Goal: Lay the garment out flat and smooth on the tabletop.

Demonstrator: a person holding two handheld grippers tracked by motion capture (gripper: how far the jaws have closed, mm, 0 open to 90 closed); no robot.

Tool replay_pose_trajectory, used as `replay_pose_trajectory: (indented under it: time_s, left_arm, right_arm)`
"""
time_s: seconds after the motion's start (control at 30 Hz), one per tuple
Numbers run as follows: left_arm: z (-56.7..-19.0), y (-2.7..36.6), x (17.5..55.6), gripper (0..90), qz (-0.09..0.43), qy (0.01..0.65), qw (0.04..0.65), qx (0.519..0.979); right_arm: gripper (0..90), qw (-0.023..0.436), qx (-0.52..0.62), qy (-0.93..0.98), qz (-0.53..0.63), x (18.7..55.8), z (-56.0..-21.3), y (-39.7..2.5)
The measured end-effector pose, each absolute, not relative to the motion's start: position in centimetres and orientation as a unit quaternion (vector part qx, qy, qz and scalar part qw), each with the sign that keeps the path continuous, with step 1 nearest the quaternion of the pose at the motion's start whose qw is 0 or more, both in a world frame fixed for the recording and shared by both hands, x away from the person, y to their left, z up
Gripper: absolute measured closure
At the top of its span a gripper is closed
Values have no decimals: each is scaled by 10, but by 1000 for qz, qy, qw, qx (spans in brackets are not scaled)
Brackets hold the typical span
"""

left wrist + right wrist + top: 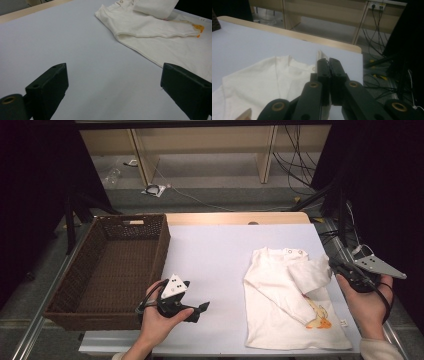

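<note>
A white baby shirt with an orange print lies flat on the right half of the pale table. Its right sleeve is folded across the chest. My right gripper is at the shirt's right edge, shut on the sleeve end. In the right gripper view the jaws are pressed together with a strip of white fabric showing at their tips, and the shirt spreads to the left. My left gripper hovers open over bare table left of the shirt. In the left gripper view its jaws stand wide apart and the shirt lies ahead.
A brown wicker basket stands empty at the table's left side, close to my left hand. Beyond the far table edge are shelving and cables on the floor. Dark stands flank the table.
</note>
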State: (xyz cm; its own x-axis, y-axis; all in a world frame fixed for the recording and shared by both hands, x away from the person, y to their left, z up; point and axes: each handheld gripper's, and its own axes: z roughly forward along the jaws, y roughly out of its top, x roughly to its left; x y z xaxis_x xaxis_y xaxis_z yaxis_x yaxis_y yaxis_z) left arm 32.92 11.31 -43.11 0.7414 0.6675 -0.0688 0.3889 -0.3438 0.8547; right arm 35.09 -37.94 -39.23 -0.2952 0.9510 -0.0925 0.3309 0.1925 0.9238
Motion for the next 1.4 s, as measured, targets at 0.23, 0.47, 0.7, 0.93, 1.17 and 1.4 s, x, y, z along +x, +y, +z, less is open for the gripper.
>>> replay_pose_trajectory:
  time_s: [0.23, 0.47, 0.7, 0.93, 1.17, 1.4]
  left_arm:
    - [-431, 113, 329, 73, 148, 328, 469, 806]
    - [-431, 113, 329, 73, 148, 328, 469, 807]
    - [-436, 111, 330, 88, 141, 325, 463, 812]
    - [-438, 109, 330, 98, 137, 323, 461, 815]
    - [-437, 109, 329, 101, 138, 323, 462, 814]
    - [-437, 109, 329, 101, 139, 323, 462, 814]
  right_arm:
    - [886, 387, 488, 663, 414, 349, -390, -398]
    - [885, 419, 510, 646, 385, 344, -388, -420]
    - [885, 438, 531, 625, 367, 341, -390, -440]
    - [884, 450, 553, 613, 340, 338, -396, -457]
    - [883, 461, 565, 603, 323, 337, -400, -466]
    - [882, 463, 578, 595, 312, 335, -402, -475]
